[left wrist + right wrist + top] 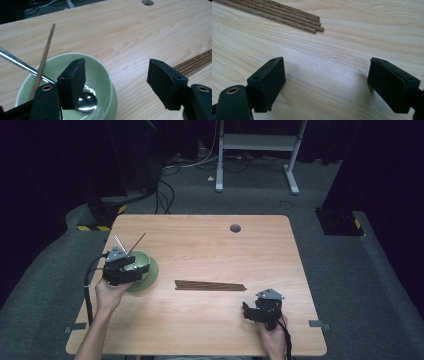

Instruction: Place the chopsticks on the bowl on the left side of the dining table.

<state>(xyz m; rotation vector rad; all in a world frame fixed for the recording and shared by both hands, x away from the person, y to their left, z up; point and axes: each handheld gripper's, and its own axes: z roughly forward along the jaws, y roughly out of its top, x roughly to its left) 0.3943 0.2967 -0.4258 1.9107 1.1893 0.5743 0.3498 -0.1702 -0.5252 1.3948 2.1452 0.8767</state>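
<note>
1. Table (210, 245): pale wood top with a round cable hole (235, 228) at its twelve o'clock edge. It carries every item listed below.

2. Green bowl (146, 270): at nine o'clock on the table, just beyond your left hand. It serves as the collecting vessel, and sits to one side, probably so that the middle stays free for sorting.

3. Left gripper (116, 85): you hold it over the bowl's near rim. Its jaws stand wide apart with nothing between them, one pad over the bowl and the other over bare wood.

4. Right gripper (334, 85): at five o'clock on the table, low over the wood, jaws spread wide and empty. It points toward the bundle, well placed for your next pick.

5. Bundle of chopsticks (210, 285): dark wooden sticks lying flat and side by side at table centre, well apart from the bowl, ends roughly aligned for easy pinching.

6. Metal spoon (86, 102): its bowl rests in the green bowl's bottom and its handle leans out at ten o'clock.

7. Single chopstick (45, 56): stands tilted in the bowl, crossing the spoon handle and propped on the rim.
</note>
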